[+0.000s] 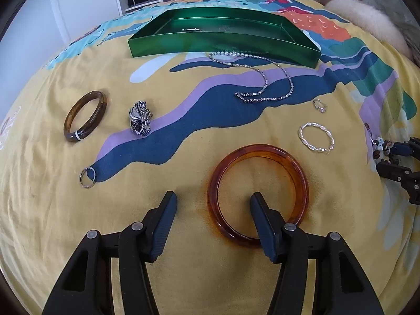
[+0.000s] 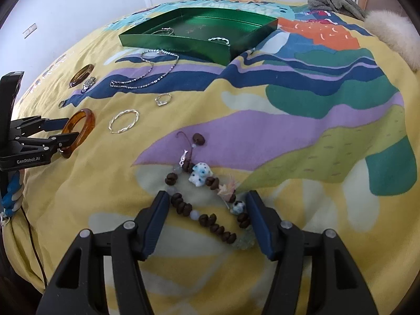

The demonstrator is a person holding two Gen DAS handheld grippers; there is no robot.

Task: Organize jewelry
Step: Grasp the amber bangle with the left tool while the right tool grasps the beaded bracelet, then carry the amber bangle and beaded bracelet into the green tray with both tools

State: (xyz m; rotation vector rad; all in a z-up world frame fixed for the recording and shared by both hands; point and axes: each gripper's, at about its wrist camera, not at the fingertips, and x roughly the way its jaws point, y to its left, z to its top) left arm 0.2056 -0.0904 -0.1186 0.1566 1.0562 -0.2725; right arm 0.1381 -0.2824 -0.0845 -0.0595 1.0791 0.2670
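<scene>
I had both grippers spread wide: left gripper straddling the amber bangle's rim, right gripper around the beaded bracelet (probably untouched); closing came next, then the green tray.

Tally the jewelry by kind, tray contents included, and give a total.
Resin bangles: 2, amber bangle, brown bangle
Twisted silver bangles: 2, one on the bedspread, one in the green tray at
Finger rings: 2, plain ring, stone ring
Metal link piece: 1
Necklace: 1
Beaded strand: 1
Unclear silver piece, in tray: 1
Total: 10
</scene>
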